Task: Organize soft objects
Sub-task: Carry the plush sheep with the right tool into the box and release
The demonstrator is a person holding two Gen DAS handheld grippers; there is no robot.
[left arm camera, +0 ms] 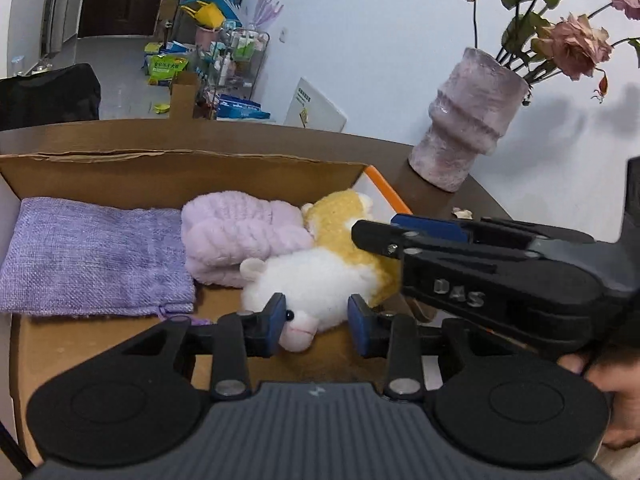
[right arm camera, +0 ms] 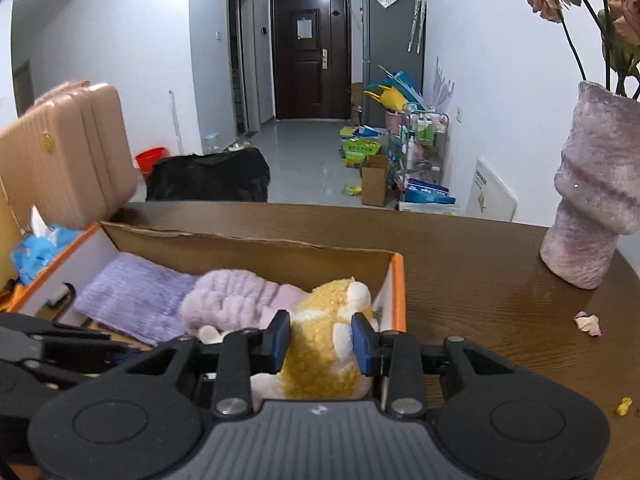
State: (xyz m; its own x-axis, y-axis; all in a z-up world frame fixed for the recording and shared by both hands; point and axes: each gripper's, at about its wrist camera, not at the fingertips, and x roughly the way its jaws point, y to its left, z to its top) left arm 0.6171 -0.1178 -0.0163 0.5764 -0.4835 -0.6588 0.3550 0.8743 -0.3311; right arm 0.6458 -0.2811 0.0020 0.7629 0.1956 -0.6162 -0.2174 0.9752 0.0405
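Observation:
A yellow and white plush toy (left arm camera: 320, 276) lies in the open cardboard box (left arm camera: 120, 168), next to a pink fluffy headband (left arm camera: 236, 236) and a purple woven pouch (left arm camera: 88, 256). My left gripper (left arm camera: 316, 322) has its blue pads either side of the toy's white head, touching it. My right gripper (right arm camera: 322, 340) has its pads pressed on the toy's yellow body (right arm camera: 320, 344); it also shows in the left wrist view (left arm camera: 400, 236). The headband (right arm camera: 236, 300) and pouch (right arm camera: 136, 296) lie to the left in the box (right arm camera: 396, 292).
A pink ribbed vase (left arm camera: 464, 124) with dried roses stands on the brown table (right arm camera: 480, 280) right of the box. Petals (right arm camera: 587, 323) lie on the table. A tissue pack (right arm camera: 36, 244) and a pink suitcase (right arm camera: 68, 156) are to the left.

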